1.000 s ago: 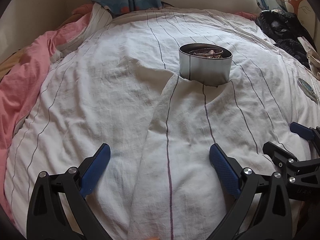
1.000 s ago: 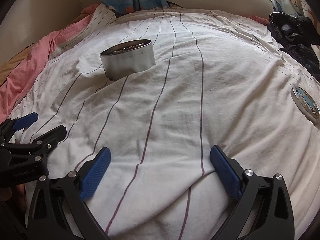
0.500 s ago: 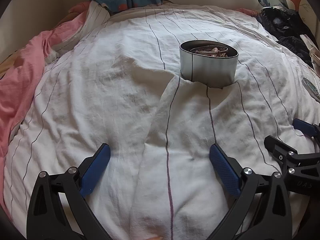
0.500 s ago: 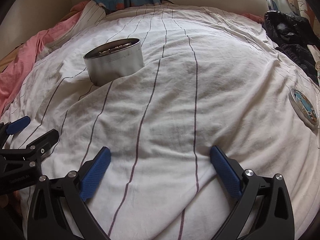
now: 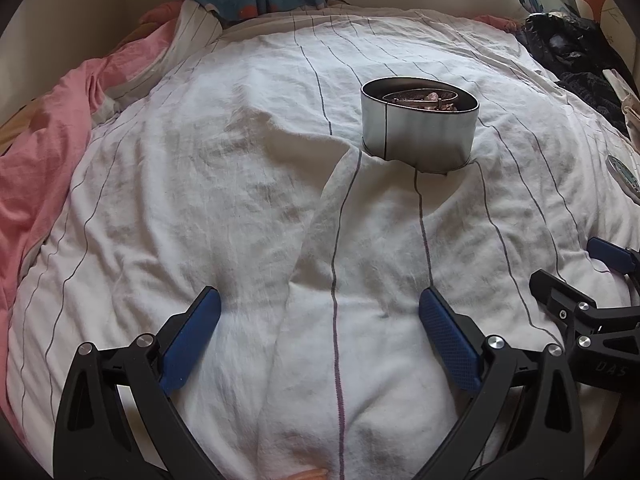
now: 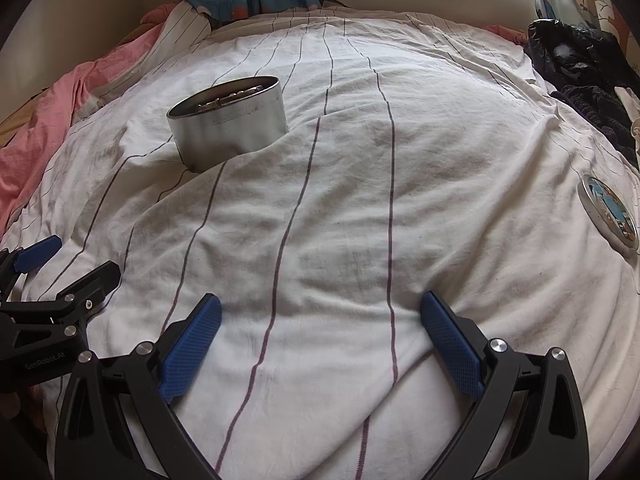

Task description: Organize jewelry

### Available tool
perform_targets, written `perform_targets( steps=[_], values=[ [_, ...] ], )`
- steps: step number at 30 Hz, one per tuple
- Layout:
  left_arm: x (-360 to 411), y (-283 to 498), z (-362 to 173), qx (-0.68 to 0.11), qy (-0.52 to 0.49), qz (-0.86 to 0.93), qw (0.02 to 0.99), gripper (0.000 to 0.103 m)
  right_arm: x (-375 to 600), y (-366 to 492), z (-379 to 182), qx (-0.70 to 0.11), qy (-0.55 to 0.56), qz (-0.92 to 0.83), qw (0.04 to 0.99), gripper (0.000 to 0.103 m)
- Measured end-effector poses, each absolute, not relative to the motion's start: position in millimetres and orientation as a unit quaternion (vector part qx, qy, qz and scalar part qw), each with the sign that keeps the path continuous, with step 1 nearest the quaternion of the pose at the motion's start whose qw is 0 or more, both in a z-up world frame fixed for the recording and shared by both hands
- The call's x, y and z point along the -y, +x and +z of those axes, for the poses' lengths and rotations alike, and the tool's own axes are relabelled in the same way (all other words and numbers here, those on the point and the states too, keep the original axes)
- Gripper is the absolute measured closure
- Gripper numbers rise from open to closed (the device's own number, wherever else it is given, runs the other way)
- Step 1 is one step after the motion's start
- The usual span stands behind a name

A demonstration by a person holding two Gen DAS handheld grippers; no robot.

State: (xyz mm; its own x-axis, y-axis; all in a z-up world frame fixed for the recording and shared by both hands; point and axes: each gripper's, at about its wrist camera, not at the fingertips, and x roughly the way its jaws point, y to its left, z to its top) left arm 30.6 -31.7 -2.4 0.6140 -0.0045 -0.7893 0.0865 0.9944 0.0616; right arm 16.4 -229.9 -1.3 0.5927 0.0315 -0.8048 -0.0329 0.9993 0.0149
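Both cameras sit slightly nearer the tin than a second ago; in the right view the tin drifts further to the left. Nothing else on the bed has shifted.

Left gripper: jaws spread wide, empty, low over the sheet. Right gripper: likewise released and empty, just beside the left one.

Tin stands ahead of the left gripper, ahead-left of the right, well apart from both. Open-topped, jewelry heaped inside. Base is sunk into a fold of the sheet and looks tilted. Lid lies far right of the right gripper, near the bed edge.

Risks, as judged:
- Soft bedding gives no firm footing; a push on the tin wall could tip it and spill pieces into folds.
- Small pieces may slip from the pads, or snag the cloth.
- Lid lies flat on fabric, so an edge grasp may pinch the sheet instead.
- Grippers close together could collide.
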Motion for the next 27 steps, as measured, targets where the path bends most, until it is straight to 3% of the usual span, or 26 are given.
perform_targets(
  steps=[27],
  values=[
    [25.8, 31.4, -3.9, -0.443, 0.03, -0.032, 0.895, 0.007, 230.9, 15.9, -1.6, -0.449, -0.001, 0.018, 0.893, 0.007]
  ],
)
